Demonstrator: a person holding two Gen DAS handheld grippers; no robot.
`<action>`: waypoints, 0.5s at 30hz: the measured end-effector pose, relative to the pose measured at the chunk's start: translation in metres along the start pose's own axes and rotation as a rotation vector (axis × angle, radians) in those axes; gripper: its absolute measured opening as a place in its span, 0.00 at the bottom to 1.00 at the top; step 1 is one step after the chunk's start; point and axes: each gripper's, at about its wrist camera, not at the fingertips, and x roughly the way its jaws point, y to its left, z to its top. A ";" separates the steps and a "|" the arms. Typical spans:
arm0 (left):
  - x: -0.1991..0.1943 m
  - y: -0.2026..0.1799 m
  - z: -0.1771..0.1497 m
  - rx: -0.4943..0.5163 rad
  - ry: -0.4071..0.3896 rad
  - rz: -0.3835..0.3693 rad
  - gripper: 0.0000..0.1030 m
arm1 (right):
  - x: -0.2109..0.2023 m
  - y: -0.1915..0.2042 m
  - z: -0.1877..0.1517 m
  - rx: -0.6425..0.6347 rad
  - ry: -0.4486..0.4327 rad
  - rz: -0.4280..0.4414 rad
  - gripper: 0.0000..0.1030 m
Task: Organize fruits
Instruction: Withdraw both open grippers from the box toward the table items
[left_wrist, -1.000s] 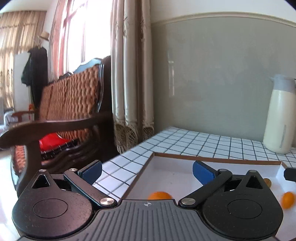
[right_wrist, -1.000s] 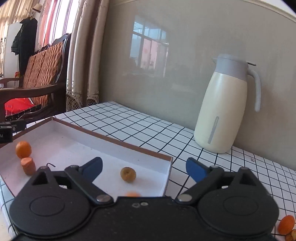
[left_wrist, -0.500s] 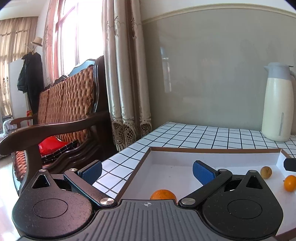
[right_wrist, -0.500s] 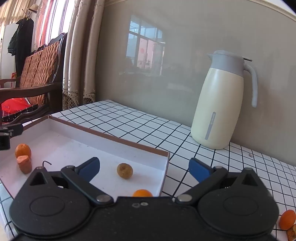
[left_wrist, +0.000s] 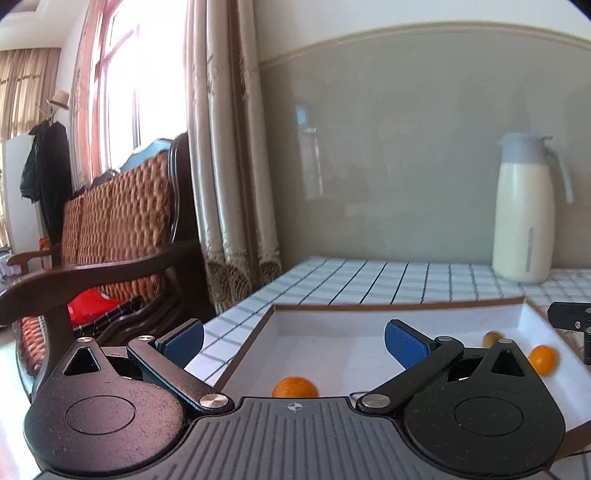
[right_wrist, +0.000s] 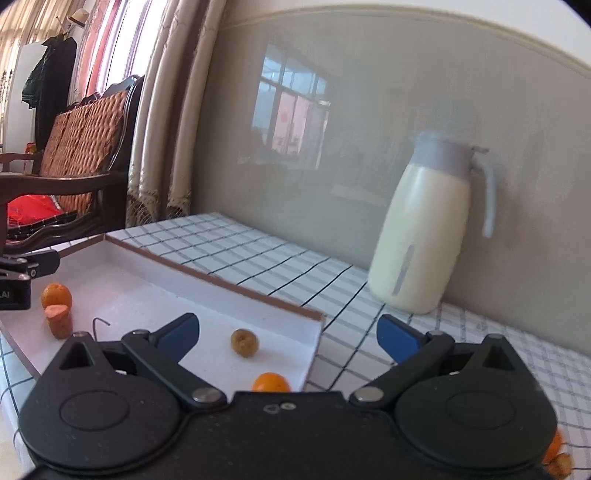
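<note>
Left gripper jaws wide apart, right gripper likewise, both empty

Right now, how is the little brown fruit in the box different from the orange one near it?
The brown fruit is dull yellowish-brown with a dimpled end; the orange fruit is bright orange and smooth. The brown fruit shows whole, while the right gripper's body hides the bottom of the orange fruit. Both are small, round, and lie loose in the white box.

Living room: wooden armchair, curtains.

fruits in tray, jug behind
</note>
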 end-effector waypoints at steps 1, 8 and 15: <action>-0.006 -0.001 0.002 -0.006 -0.020 -0.008 1.00 | -0.006 -0.003 0.002 0.004 -0.017 -0.010 0.94; -0.041 -0.014 0.007 -0.049 -0.095 -0.086 1.00 | -0.060 -0.019 0.000 0.048 -0.133 -0.034 0.94; -0.083 -0.043 -0.004 0.002 -0.124 -0.199 1.00 | -0.109 -0.040 -0.024 0.061 -0.221 -0.138 0.94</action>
